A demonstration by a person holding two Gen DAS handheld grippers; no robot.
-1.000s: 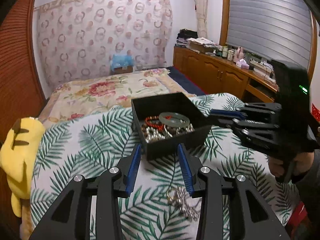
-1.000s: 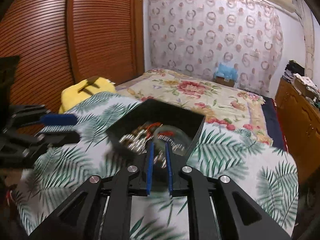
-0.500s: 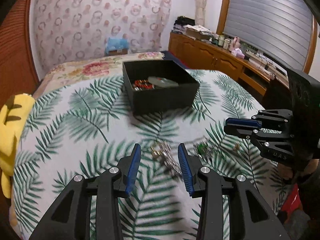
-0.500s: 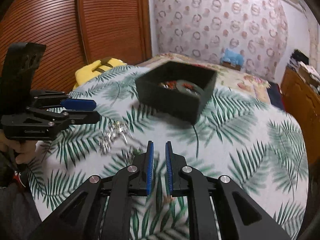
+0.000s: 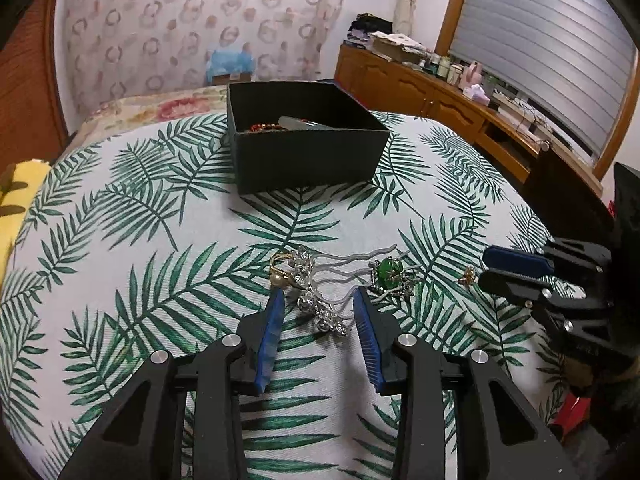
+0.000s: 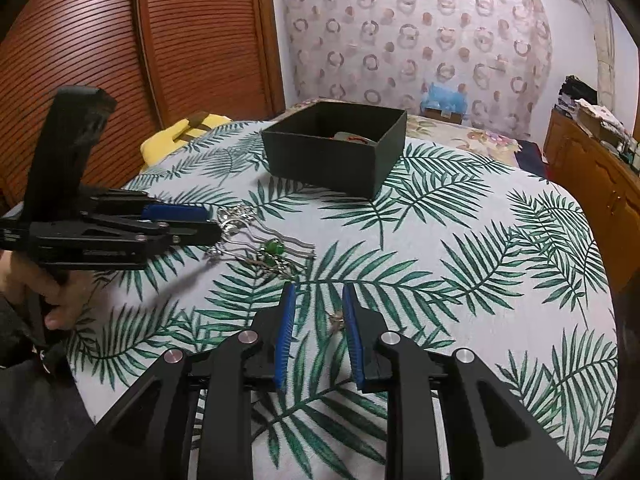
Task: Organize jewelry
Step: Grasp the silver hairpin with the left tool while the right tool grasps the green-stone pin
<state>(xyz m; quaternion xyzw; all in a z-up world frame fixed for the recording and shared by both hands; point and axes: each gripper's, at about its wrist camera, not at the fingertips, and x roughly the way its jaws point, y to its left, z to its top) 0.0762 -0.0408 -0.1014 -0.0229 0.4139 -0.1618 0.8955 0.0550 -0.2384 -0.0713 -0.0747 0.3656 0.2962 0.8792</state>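
Observation:
A black jewelry box [image 5: 304, 142] stands on the leaf-print tablecloth [image 5: 160, 248], with beads and a pale bangle [image 5: 298, 122] inside. In front of it lie a silver hair comb [image 5: 324, 300], a gold pearl ring [image 5: 280, 270], a green-stone brooch [image 5: 388, 272] and a small gold piece [image 5: 466, 276]. My left gripper [image 5: 318, 306] is open, low over the table, its fingers either side of the comb. My right gripper [image 6: 318, 300] is open around the small gold piece [image 6: 338, 318]. The box [image 6: 334, 146] and brooch [image 6: 274, 250] show there too.
A yellow plush toy [image 6: 176, 136] lies at the table's left edge. A floral bed [image 5: 160, 108] is behind the table, a wooden sideboard [image 5: 440, 100] with clutter to the right, a slatted wooden wardrobe [image 6: 140, 60] to the left.
Both grippers pulled back from the box and dropped low toward the loose jewelry near the front. The right gripper opened from nearly shut. The left gripper now straddles the comb.

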